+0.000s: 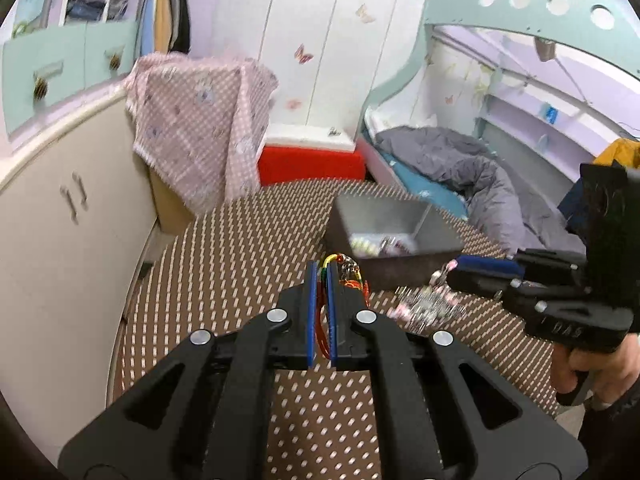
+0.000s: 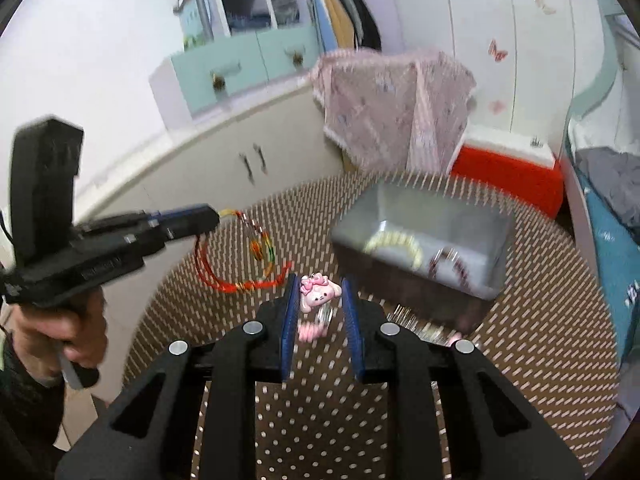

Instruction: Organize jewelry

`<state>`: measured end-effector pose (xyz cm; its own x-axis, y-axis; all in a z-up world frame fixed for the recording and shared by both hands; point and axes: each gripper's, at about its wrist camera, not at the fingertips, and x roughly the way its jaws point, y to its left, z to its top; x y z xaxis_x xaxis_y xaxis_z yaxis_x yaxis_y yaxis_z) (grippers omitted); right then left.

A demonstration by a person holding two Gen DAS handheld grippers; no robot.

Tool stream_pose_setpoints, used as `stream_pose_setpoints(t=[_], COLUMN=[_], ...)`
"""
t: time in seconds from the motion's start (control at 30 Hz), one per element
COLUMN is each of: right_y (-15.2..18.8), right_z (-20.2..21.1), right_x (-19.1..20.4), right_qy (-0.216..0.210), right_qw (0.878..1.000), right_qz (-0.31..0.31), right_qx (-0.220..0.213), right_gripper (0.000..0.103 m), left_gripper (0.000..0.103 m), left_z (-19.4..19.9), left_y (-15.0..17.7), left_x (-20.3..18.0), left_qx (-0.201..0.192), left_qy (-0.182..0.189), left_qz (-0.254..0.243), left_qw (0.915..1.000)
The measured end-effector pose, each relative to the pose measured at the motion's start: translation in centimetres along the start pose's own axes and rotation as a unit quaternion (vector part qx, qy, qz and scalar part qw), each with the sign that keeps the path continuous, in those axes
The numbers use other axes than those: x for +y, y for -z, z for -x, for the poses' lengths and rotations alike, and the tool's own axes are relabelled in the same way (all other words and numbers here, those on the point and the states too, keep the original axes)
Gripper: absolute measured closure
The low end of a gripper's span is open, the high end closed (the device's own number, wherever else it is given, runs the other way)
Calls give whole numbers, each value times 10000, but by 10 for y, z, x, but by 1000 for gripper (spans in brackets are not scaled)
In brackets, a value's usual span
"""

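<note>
My left gripper [image 1: 322, 270] is shut on a red, yellow and green cord bracelet [image 1: 349, 276], which hangs in loops [image 2: 240, 276] below its tips [image 2: 214, 216] in the right wrist view. My right gripper [image 2: 318, 294] is shut on a pink bunny charm keychain [image 2: 316, 298], lifted off the table. In the left wrist view the keychain's chain and beads [image 1: 426, 302] dangle under the right gripper [image 1: 456, 270]. Just beyond both grippers stands an open grey box [image 1: 436, 240] [image 2: 400, 280], holding a pale bead bracelet [image 2: 396, 242] and a darker one [image 2: 448, 264].
A round table with a brown dotted cloth [image 1: 240, 260] [image 2: 520, 340] carries everything. A cream cabinet [image 1: 60, 240] stands to the left, a pink checked cloth [image 1: 200, 128] and a red box [image 1: 312, 164] behind, and a bed with a grey duvet [image 1: 460, 160] to the right.
</note>
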<state>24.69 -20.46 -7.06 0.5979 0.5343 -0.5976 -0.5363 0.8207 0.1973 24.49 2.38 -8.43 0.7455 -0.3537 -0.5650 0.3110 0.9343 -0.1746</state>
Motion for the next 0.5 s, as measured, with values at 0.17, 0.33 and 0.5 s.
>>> stream_pose_setpoints(t=[0.17, 0.33, 0.5], right_y=[-37, -58, -59], right_z=[27, 20, -7], right_x=[-20, -51, -73], right_qy=[265, 468, 550], right_qw=[9987, 9973, 9968], right_qz=[-24, -268, -537], right_qx=[-436, -493, -240], right_gripper=[83, 83, 82], left_gripper=[98, 98, 97], left_z=[3, -21, -61], left_y=[-39, -72, -84], left_x=[-20, -37, -46], left_qx=[-371, -383, -33], left_qy=[134, 470, 541], left_qz=[-268, -316, -308], left_qw=[9989, 9977, 9981])
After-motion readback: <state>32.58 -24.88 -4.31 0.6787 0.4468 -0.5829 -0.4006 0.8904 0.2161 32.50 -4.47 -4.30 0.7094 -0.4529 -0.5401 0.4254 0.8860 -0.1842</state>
